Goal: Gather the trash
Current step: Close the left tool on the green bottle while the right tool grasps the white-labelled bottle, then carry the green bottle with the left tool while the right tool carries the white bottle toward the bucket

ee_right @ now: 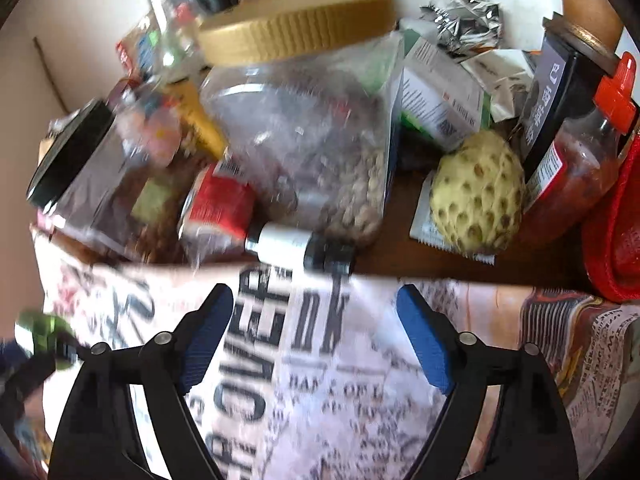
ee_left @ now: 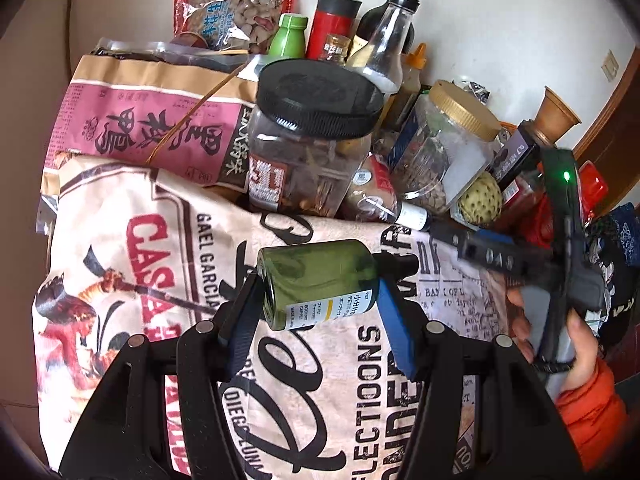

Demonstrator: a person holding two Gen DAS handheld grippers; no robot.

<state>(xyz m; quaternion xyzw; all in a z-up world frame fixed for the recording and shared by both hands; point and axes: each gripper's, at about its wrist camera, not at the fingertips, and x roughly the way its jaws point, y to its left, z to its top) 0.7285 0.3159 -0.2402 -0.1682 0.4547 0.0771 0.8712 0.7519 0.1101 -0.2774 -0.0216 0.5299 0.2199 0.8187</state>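
In the left wrist view a dark green plastic bottle (ee_left: 316, 284) with a white label lies crosswise between the blue pads of my left gripper (ee_left: 316, 300), which is shut on it above the printed cloth (ee_left: 160, 280). A hand in an orange sleeve holds my right gripper (ee_left: 464, 240) at the right, blurred. In the right wrist view my right gripper (ee_right: 316, 320) stands open over the cloth (ee_right: 360, 380) with nothing between its pads. Just beyond it a small white and black bottle (ee_right: 296, 248) lies on its side. The green bottle (ee_right: 40, 332) shows at the far left edge.
Behind the cloth's edge stand a black-lidded jar (ee_left: 312, 140), a gold-lidded jar (ee_right: 312, 120), a custard apple (ee_right: 480, 192), a red sauce bottle (ee_right: 576, 160), crumpled foil (ee_right: 468, 24) and a red basket (ee_right: 616, 232). A wine bottle (ee_left: 396, 4) and snack bags (ee_left: 152, 120) crowd the back.
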